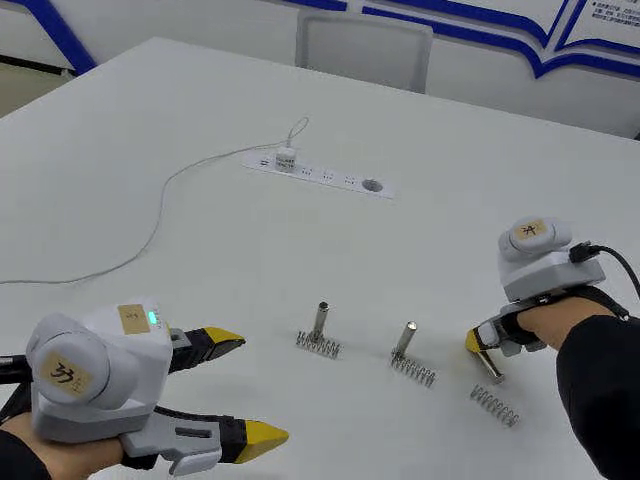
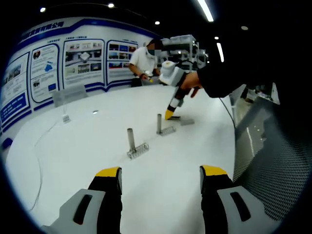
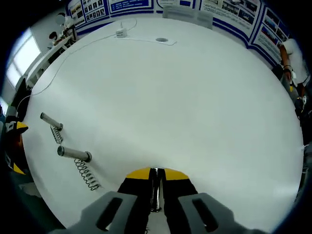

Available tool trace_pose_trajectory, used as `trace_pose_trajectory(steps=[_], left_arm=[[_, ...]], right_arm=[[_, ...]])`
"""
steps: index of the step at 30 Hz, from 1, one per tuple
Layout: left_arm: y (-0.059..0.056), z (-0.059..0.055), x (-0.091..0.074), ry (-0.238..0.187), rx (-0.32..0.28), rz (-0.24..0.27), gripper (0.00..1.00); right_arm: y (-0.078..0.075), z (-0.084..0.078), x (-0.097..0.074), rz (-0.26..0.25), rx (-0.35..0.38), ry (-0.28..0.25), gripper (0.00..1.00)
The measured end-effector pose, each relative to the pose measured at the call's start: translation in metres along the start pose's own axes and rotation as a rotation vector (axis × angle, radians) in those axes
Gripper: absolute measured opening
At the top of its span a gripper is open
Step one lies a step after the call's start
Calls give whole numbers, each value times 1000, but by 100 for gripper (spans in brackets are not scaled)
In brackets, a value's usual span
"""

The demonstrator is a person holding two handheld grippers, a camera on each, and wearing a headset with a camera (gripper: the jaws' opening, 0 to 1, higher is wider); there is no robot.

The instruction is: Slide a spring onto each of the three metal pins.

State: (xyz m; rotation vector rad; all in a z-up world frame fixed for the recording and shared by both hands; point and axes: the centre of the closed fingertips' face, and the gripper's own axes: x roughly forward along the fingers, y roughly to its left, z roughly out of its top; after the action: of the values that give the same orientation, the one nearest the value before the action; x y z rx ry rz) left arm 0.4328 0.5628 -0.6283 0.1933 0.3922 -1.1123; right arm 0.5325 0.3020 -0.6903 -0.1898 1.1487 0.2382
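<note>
Fingers [image 3: 139, 174] of the right gripper [image 1: 482, 345] press together on a metal pin [image 1: 490, 366], held tilted low over the white table [image 1: 200, 250], near a loose spring [image 1: 494, 405] lying flat. To its left, a middle pin [image 1: 406, 338] and a far pin [image 1: 320, 320] stand upright, with a middle spring [image 1: 413, 370] and a far spring [image 1: 318, 345] lying at their bases. Well apart, the left gripper [image 1: 245, 388] hovers with jaws spread, holding nothing.
</note>
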Motion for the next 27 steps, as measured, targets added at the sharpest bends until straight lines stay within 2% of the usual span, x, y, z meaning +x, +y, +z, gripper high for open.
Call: trace_pose_trajectory(steps=[6,10,14,17,22,27], left_arm=[[-2,2,1,10,12,-8,66],[-2,5,2,13,18,-8,65],[-4,7,3,15,28,-11,65],[-7,8,4,17,36,-13,65],[-7,13,-2,16,50,-6,65],[-5,15,-4,18,59,2,64]], right_arm=[[-4,1,3,-1,-24,30,9],[-4,1,3,6,-24,25,10],[-2,0,2,-2,-33,9,9],[-4,1,2,-6,19,-20,9],[-6,-1,0,3,35,-50,9],[-3,0,-14,2,23,-92,9]])
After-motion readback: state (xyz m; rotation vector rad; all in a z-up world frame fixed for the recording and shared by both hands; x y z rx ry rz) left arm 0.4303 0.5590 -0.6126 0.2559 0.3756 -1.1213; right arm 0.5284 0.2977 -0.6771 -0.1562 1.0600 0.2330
